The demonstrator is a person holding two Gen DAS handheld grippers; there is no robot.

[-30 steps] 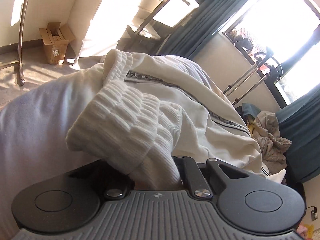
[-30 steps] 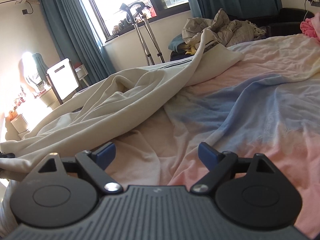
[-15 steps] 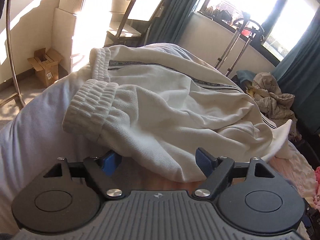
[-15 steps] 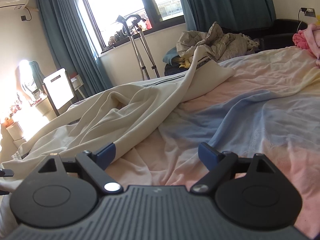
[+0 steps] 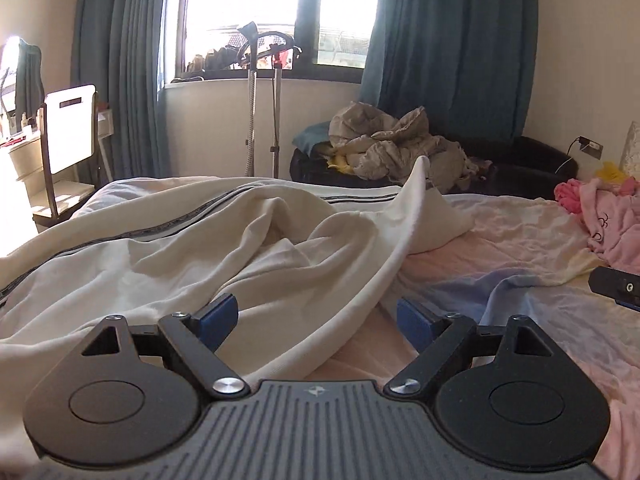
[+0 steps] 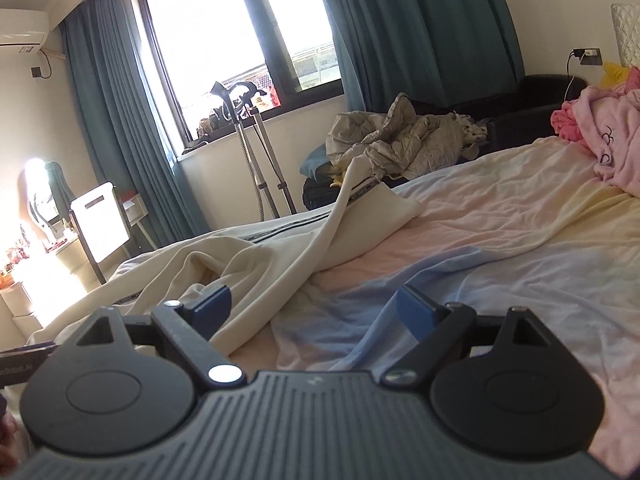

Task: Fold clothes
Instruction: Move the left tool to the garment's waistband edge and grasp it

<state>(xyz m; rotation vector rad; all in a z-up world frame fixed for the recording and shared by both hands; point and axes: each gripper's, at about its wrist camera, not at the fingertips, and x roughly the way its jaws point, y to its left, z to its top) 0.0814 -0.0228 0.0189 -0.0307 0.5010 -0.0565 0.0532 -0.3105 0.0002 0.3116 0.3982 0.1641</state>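
A cream garment (image 5: 200, 248) with a dark striped tape along its seam lies rumpled across the left half of the bed; it also shows in the right wrist view (image 6: 260, 268). My left gripper (image 5: 318, 318) hovers over the garment's near edge. Its jaws are opening; a fold of the cloth runs below and between them, but the blue pads (image 5: 218, 316) do not press on it. My right gripper (image 6: 314, 310) is open above the pastel bedsheet (image 6: 500, 248), its left pad beside the garment's hem. It holds nothing.
A pink pile of clothes (image 5: 608, 216) sits at the bed's far right. Beyond the bed are a black sofa with crumpled grey bedding (image 5: 392, 148), a metal stand by the window (image 5: 264, 100) and a white-backed chair (image 5: 68, 132) at the left.
My left gripper let go of the garment's ribbed cuff, opened wide, rolled level and swung right along the bed. My right gripper rose a little, still open.
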